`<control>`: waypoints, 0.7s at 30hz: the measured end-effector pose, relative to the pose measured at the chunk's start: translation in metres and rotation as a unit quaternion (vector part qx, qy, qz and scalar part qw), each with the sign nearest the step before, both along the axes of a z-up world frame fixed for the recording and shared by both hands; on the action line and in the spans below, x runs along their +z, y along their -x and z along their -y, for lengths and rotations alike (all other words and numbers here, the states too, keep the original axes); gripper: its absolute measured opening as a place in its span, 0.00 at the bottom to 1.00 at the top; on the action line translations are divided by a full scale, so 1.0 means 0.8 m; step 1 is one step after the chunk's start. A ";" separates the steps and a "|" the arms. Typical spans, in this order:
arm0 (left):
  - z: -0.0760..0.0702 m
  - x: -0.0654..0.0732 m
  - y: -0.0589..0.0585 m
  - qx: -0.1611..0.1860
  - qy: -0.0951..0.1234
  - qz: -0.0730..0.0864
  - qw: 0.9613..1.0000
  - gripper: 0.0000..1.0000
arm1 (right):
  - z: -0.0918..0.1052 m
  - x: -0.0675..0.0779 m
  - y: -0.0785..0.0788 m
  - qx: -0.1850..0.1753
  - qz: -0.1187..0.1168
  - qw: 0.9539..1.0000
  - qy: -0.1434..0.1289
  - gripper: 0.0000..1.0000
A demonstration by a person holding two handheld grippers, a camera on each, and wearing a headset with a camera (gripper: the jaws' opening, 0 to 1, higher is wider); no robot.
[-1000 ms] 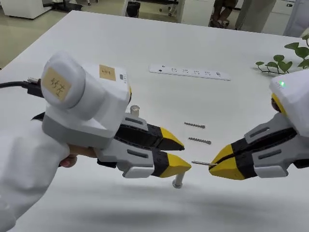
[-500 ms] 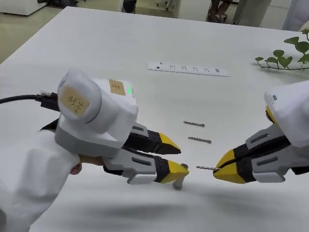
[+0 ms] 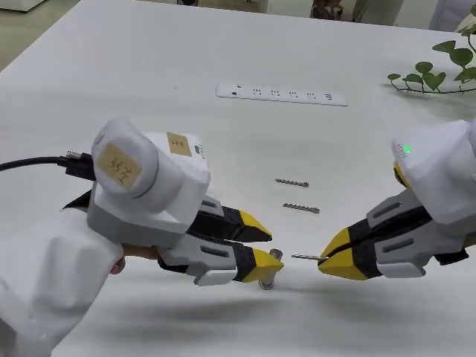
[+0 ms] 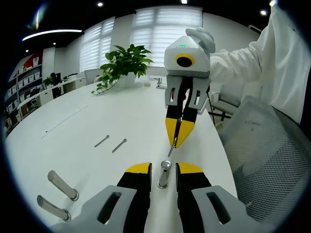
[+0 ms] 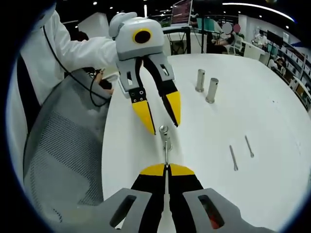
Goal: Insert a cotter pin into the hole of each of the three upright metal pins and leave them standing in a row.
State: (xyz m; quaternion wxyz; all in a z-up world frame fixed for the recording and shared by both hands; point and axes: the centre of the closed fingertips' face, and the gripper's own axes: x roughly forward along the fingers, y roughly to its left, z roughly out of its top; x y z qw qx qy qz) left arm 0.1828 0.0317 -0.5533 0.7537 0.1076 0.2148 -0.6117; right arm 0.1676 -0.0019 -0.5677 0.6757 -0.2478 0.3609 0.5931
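A short upright metal pin stands on the white table, between the spread jaws of my left gripper, which is open and does not touch it. In the left gripper view this pin rises between the yellow tips. My right gripper is shut on a thin cotter pin. The cotter pin lies level, and its free end is a short way from the metal pin's head. Two more metal pins stand upright farther back. Two loose cotter pins lie on the table.
A white power strip lies across the far part of the table. A green plant sits at the far right. A grey mesh chair stands beside the table's near edge.
My left gripper has come down so its jaws straddle the upright pin. My right gripper has brought the cotter pin leftward, closer to that pin's head.
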 end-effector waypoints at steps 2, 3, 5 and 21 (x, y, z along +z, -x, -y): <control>0.002 0.000 0.001 -0.002 0.001 -0.001 1.000 0.16 | 0.000 0.000 0.000 0.002 0.000 1.000 0.000 0.00; 0.003 0.000 0.001 -0.004 0.000 0.000 1.000 0.15 | 0.000 0.000 0.000 0.002 0.000 1.000 0.001 0.00; 0.004 -0.002 0.001 -0.006 -0.001 0.001 1.000 0.14 | 0.000 0.000 -0.001 0.002 0.000 1.000 0.000 0.00; 0.009 -0.005 0.003 -0.019 -0.001 0.008 1.000 0.06 | -0.004 0.001 -0.002 0.002 -0.001 1.000 -0.005 0.00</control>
